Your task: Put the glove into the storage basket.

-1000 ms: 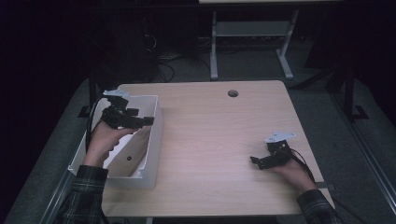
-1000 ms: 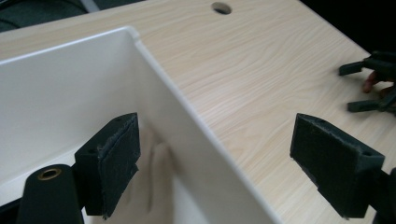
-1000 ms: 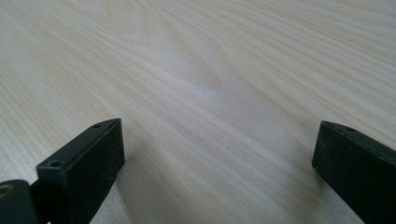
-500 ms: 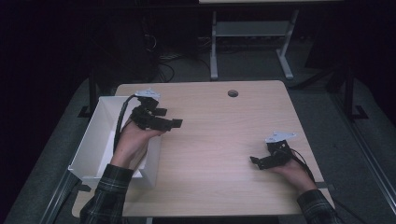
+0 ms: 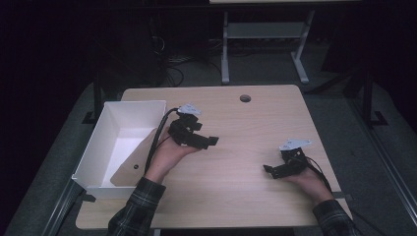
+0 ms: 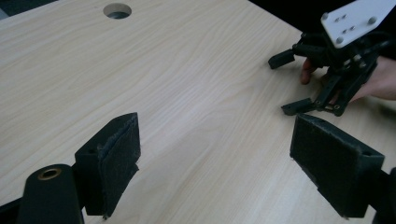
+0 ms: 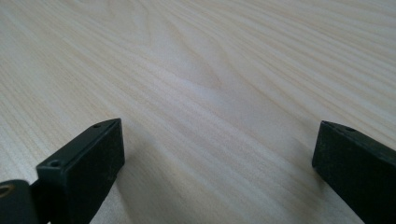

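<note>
The left gripper (image 5: 209,141) is held just above the table (image 5: 246,162), right of the white box (image 5: 123,142), its jaws spread wide with nothing between them; bare wood is seen between the pads (image 6: 119,154) in the left gripper view. The right gripper (image 5: 269,169) is rested low at the near right of the table, jaws likewise wide and empty; only wood grain is met in the right gripper view. The box is set at the left edge, open-topped, a brown flap leaned inside it. The step is judged to be a carry away from the box, both grippers empty; a settling of the left gripper toward the middle is probably called for next. Open room is offered across the whole centre; the cable hole (image 5: 245,98) lies far; the near and right edges sit close to the right gripper.
</note>
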{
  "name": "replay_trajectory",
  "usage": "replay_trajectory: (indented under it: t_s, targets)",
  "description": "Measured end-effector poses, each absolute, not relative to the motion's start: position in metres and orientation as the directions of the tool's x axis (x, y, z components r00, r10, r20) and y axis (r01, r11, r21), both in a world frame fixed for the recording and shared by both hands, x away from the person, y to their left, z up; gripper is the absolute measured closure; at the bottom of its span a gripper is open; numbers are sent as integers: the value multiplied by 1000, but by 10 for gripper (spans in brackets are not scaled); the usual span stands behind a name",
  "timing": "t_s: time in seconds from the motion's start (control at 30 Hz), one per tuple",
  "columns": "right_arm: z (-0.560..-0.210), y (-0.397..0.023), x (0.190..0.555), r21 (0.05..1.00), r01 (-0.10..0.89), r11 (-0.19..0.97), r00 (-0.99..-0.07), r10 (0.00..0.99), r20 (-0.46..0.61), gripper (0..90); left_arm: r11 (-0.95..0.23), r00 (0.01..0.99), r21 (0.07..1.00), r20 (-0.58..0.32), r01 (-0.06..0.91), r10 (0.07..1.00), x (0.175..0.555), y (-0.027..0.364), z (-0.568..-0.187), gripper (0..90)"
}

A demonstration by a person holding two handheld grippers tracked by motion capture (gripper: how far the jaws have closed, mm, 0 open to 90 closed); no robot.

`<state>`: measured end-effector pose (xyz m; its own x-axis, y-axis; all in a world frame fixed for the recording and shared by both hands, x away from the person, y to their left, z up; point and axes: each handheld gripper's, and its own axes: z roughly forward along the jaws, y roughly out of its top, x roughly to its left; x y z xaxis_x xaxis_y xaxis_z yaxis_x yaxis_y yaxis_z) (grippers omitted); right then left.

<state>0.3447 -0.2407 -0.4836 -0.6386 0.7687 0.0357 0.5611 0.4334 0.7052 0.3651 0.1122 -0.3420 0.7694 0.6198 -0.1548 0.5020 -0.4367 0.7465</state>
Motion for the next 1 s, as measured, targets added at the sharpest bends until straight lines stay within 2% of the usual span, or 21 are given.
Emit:
replay_trajectory:
  t_s: [0.53, 0.67, 1.0]
  targets:
    - [-484, -241, 345, 705, 561, 434, -639, 768, 36, 19, -491, 800, 724, -138, 484, 584, 353, 72, -397, 155]
    - [-484, -241, 345, 706, 560, 434, -640, 768, 36, 19, -530, 807, 706, -99, 469, 582, 351, 67, -416, 155]
    - [-484, -241, 345, 706, 559, 435, -641, 767, 35, 19, -565, 822, 691, -76, 451, 564, 351, 67, -452, 155]
